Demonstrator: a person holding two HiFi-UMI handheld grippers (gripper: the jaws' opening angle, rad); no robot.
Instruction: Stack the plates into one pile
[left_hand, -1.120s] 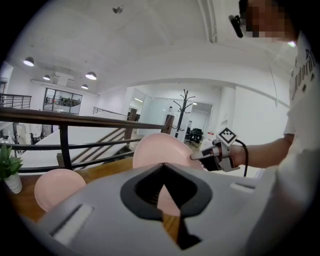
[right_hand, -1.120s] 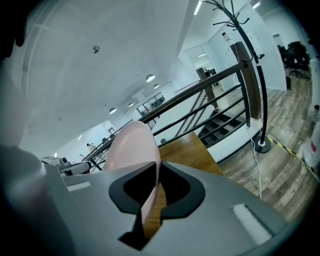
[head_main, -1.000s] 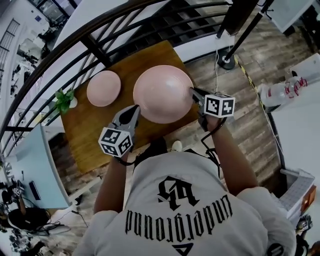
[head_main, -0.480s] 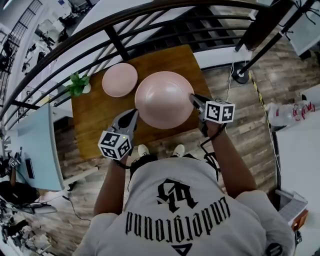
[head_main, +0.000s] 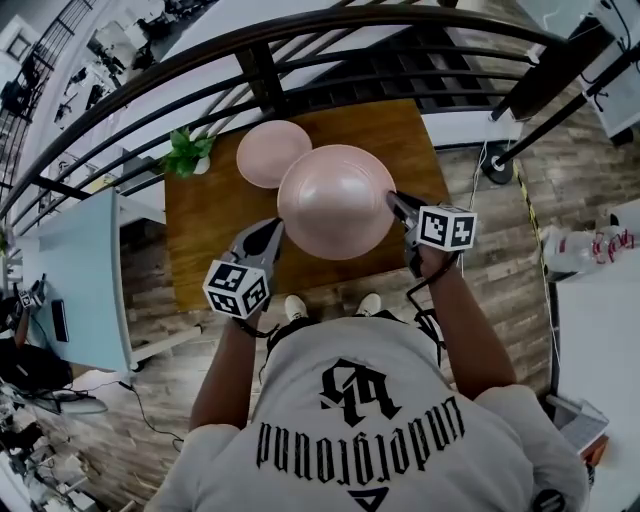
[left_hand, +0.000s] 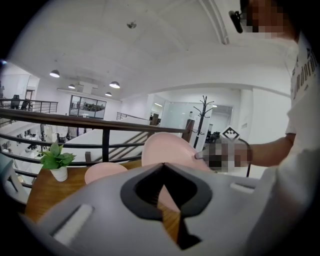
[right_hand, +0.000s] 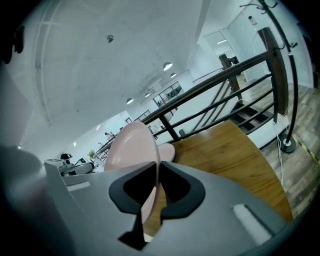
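A large pink plate hangs tilted above the wooden table, held by its rim from two sides. My left gripper is shut on its lower left rim, and a pink sliver of that rim shows between the jaws in the left gripper view. On the right rim my right gripper is shut too, with the plate edge-on in its jaws. A smaller pink plate lies flat at the table's far side. The large plate's far edge overlaps it in the head view.
A small potted plant stands at the table's far left corner. A dark metal railing runs just behind the table, with stairs beyond. A coat stand's base sits on the floor to the right.
Both grippers have carried the large plate toward the small plate. The gap between the two plates has closed, and they now overlap in the head view. Both grips are unchanged.
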